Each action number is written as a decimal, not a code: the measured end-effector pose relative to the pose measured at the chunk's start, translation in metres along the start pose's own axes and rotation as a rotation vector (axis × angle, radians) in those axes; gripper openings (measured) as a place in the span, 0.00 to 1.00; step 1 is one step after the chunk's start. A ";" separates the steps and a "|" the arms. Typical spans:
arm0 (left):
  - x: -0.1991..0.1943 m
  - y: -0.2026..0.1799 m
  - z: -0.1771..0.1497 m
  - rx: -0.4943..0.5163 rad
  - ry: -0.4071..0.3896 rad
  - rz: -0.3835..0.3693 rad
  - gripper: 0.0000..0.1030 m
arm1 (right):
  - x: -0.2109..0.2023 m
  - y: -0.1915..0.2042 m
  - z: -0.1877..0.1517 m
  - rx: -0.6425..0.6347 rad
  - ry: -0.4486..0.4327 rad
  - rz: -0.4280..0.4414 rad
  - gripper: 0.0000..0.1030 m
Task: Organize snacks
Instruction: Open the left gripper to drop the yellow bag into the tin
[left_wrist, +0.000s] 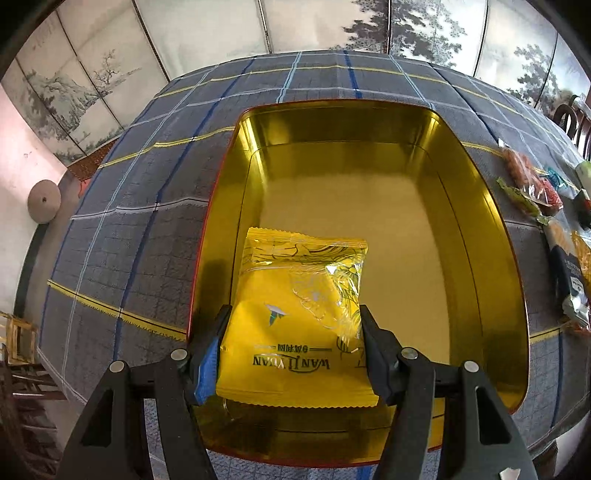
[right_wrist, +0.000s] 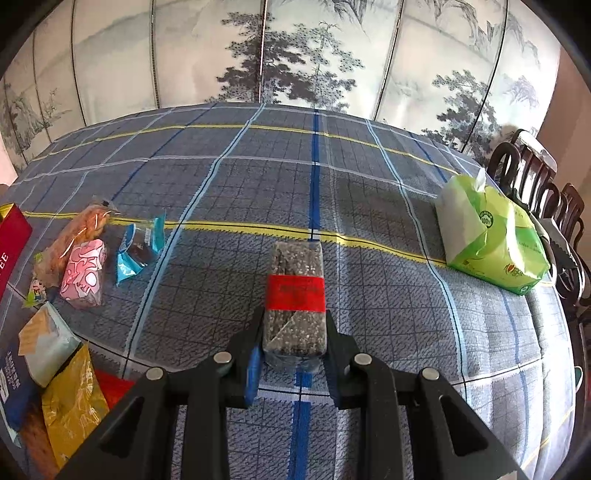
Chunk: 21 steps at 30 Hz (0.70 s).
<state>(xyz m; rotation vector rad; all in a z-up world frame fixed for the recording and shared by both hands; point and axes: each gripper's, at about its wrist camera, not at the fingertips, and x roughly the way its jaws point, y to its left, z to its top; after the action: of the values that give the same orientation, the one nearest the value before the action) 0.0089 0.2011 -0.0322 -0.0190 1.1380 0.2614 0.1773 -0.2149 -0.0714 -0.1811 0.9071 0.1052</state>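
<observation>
A yellow snack packet (left_wrist: 295, 266) printed "WAN LI YUAN" sits between the fingers of my left gripper (left_wrist: 294, 314), which is shut on its two sides. The packet hangs low inside the open gold-lined tin (left_wrist: 480, 206), over the tin's near left part. Whether its far end touches the tin floor I cannot tell. In the right wrist view, my right gripper (right_wrist: 294, 315) is shut on the near end of a clear-wrapped dark seed bar with a red band (right_wrist: 296, 266). The bar points away from me, just above the checked tablecloth (right_wrist: 369, 184).
Several loose snacks lie on the cloth right of the tin (left_wrist: 532, 184). The right wrist view shows a pink packet (right_wrist: 83, 273), a blue packet (right_wrist: 138, 245) and a gold packet (right_wrist: 74, 402) at left, a green tissue pack (right_wrist: 491, 236) at right, and dark chairs (right_wrist: 535, 173) beyond.
</observation>
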 end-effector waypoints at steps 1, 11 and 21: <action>0.000 0.000 0.000 0.002 0.001 0.004 0.60 | 0.000 0.000 0.000 0.003 0.003 -0.003 0.27; 0.002 -0.011 0.001 0.034 -0.011 -0.009 0.73 | -0.002 0.006 0.003 0.011 0.021 -0.037 0.27; -0.012 -0.026 0.006 0.052 -0.078 0.013 0.79 | -0.010 0.008 0.009 0.053 0.026 -0.069 0.27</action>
<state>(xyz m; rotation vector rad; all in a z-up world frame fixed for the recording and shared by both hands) 0.0153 0.1742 -0.0217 0.0442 1.0667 0.2418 0.1767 -0.2055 -0.0594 -0.1645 0.9276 0.0144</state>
